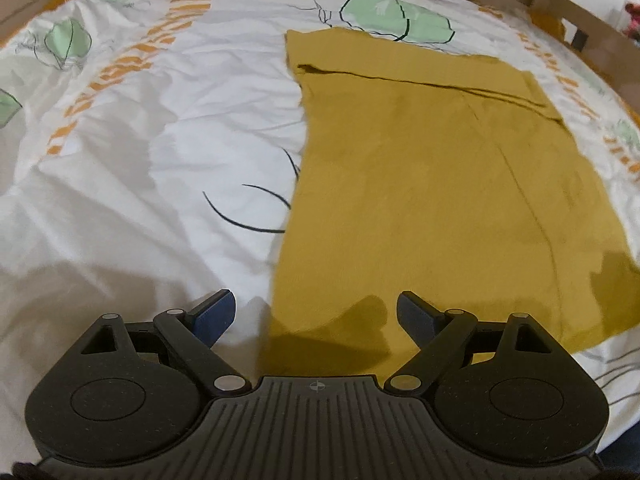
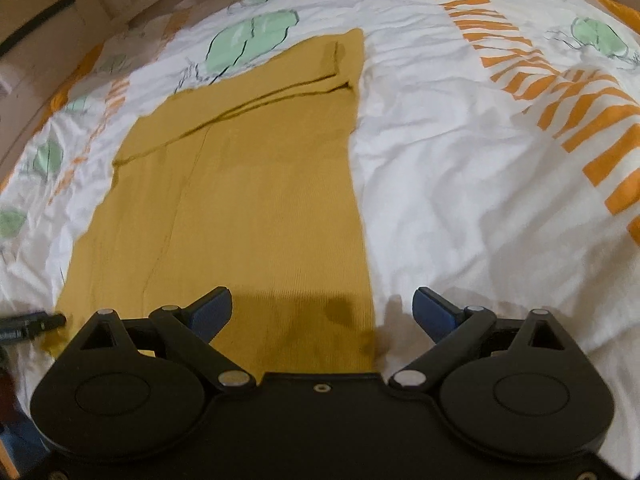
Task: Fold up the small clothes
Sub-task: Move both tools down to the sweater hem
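Mustard-yellow knitted garment (image 1: 432, 184), folded into a long flat rectangle, spread on a white quilted bed cover (image 1: 168, 128) printed with pale green leaf shapes, thin black outlines and orange striped bands. Lies lengthwise from near to far, with a folded-over band and a dark crease line crossing its far end. Mostly smooth; a faint seam runs along its length. Seen in the left wrist view as filling the right half of the scene, its near left corner lying between the two fingers. Seen in the right wrist view (image 2: 248, 184) as filling the left and middle, its near right edge falling between that gripper's fingers.

Left gripper (image 1: 316, 312) held above the near edge of the garment, jaws spread wide, blue pads (image 1: 214, 314) well apart, nothing pinched between them; left finger over bare cover, right finger over yellow cloth. Right gripper (image 2: 322, 310) likewise gaping wide and empty, left finger over the cloth, right finger over white cover. Shadows of both tools cast on cloth and cover just beyond the pads.

Wooden bed frame rail (image 1: 576, 4) visible at the far right in the left wrist view. Tip of a dark tool (image 2: 32, 324) at the near left edge in the right wrist view, beside the garment's near left corner.
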Demonstrator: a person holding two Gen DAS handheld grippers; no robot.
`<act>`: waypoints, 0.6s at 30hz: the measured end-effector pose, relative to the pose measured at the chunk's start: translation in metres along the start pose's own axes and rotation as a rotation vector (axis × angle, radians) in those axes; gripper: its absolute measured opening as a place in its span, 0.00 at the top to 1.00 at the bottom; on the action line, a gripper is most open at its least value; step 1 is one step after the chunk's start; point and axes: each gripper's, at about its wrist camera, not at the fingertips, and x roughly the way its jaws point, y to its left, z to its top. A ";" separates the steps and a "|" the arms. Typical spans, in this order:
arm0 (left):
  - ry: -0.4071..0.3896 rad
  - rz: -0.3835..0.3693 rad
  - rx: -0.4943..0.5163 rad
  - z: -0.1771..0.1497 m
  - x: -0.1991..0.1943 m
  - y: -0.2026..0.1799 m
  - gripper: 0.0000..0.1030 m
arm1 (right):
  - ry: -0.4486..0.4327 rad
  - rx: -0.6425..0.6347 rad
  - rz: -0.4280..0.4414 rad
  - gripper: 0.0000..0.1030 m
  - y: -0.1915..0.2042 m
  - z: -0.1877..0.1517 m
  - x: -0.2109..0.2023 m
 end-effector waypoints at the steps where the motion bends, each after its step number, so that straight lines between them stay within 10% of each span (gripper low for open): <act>1: 0.007 0.003 0.011 -0.002 0.002 0.000 0.15 | 0.009 -0.020 -0.006 0.05 0.002 -0.003 0.000; 18: 0.088 -0.114 0.056 -0.004 0.021 0.002 0.15 | 0.154 -0.132 0.009 0.00 0.016 -0.018 0.018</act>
